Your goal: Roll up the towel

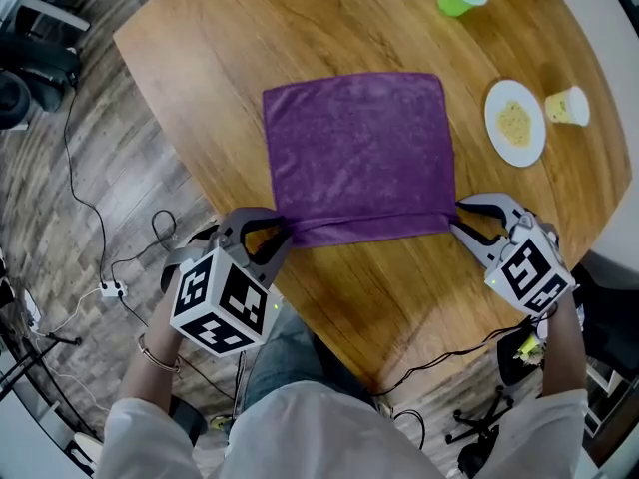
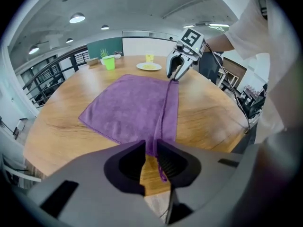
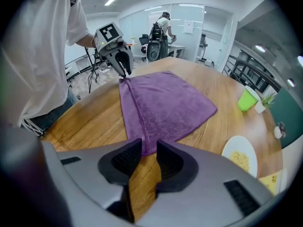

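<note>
One narrow fold edges the purple towel [image 1: 359, 148].

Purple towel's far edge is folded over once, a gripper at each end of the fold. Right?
Not quite: the fold is on the near edge of the towel; the head view shows it. The left gripper and right gripper do sit at its ends.

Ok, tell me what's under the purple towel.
The towel lies flat on the wooden table. Its near edge is folded over, so that strip covers more towel. Whatever else might lie beneath is covered; no bulge shows.
</note>
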A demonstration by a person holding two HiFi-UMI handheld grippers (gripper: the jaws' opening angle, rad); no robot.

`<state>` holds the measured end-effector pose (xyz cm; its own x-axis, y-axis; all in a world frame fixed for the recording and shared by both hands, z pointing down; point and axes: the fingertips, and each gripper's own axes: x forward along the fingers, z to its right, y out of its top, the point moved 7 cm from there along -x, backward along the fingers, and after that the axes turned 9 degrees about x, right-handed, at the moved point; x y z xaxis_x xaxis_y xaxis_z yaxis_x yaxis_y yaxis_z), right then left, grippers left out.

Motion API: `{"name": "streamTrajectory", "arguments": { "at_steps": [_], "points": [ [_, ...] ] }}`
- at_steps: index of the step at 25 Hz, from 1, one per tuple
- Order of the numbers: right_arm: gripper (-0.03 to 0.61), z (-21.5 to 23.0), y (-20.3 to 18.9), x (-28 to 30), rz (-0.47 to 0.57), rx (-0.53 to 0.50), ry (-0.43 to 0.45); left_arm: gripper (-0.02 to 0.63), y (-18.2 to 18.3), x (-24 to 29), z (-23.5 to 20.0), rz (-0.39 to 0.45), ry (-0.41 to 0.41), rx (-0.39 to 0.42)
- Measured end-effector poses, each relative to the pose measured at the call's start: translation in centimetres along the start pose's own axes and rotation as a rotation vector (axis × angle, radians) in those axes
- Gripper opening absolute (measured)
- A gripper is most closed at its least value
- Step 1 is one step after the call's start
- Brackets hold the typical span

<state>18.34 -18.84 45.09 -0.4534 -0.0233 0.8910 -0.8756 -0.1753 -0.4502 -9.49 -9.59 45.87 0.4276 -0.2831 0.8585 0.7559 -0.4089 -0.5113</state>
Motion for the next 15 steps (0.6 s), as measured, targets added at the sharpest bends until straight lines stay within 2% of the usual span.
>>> {"name": "streamTrajectory", "arguments": {
  "at_steps": [4,9,15],
  "points": [
    [0.123,0.1,0.5,-1.4,0.038,-0.011,-0.049,0.08,0.5,-1.6,0.1,0.023,0.032,0.004],
    [0.152,-1.2,1.3,-3.0,0.067,-0.025,-0.081,0.08,1.7,-2.0,2.7,0.024,-0.004,0.073],
    [0.119,-3.2,0.3,-1.7,-0.038,-0.112,-0.058,0.08,1.7,-0.5,4.3,-0.015,0.021,0.135]
  ]
}}
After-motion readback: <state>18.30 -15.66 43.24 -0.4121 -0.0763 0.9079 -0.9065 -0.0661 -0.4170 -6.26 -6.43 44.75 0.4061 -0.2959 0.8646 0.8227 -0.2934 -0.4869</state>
